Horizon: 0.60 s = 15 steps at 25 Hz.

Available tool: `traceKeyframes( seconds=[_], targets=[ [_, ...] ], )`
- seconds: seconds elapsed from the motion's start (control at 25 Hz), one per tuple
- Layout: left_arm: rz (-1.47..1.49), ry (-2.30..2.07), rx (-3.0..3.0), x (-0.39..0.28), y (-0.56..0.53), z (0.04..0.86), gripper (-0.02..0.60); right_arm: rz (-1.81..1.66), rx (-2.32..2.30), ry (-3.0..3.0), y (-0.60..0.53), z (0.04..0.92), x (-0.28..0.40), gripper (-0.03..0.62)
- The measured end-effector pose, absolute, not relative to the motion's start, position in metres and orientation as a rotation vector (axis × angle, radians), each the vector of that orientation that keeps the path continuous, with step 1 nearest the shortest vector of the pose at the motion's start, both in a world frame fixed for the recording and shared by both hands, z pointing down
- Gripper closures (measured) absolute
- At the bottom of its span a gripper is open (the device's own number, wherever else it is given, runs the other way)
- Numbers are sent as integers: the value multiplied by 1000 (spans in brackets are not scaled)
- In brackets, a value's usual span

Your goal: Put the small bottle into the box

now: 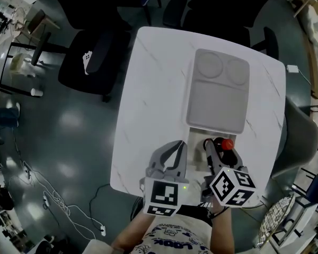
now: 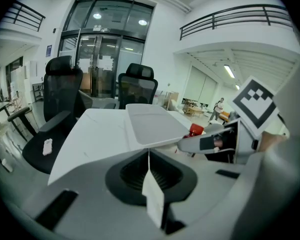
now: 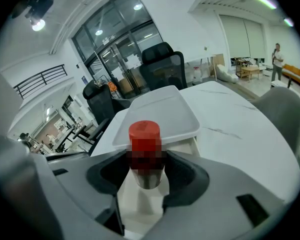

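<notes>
The right gripper [image 1: 218,144] is clamped on the small bottle with red cap and grey metallic body [image 3: 145,156]. The bottle stands upright; its body sits between the two fingers [image 3: 187,176] and its cap projects beyond them. It is held just over the open white cardboard box [image 3: 141,205]. The box lies at the near edge of the flat grey plastic tray [image 1: 220,91] on the white marble-pattern table [image 1: 153,99]. The left gripper [image 1: 176,148] is beside the box, jaws pressed together, with a thin white strip in the seam.

Shirt [image 1: 172,241] print: blue letters, roughly "LOOK"; small bottle [image 3: 146,156] label unreadable.
</notes>
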<state>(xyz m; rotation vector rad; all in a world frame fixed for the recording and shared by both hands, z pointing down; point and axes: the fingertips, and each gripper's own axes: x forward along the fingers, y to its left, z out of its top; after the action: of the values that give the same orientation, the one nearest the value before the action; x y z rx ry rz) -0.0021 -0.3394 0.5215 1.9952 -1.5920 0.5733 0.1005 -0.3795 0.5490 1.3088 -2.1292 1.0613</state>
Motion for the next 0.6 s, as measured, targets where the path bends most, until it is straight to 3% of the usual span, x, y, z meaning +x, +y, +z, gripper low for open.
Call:
traceKeyframes(
  seconds=[0.6],
  targets=[
    [578, -1573, 1974, -3, -342, 529, 561, 943, 1246, -2061, -382, 559, 96, 368]
  ],
)
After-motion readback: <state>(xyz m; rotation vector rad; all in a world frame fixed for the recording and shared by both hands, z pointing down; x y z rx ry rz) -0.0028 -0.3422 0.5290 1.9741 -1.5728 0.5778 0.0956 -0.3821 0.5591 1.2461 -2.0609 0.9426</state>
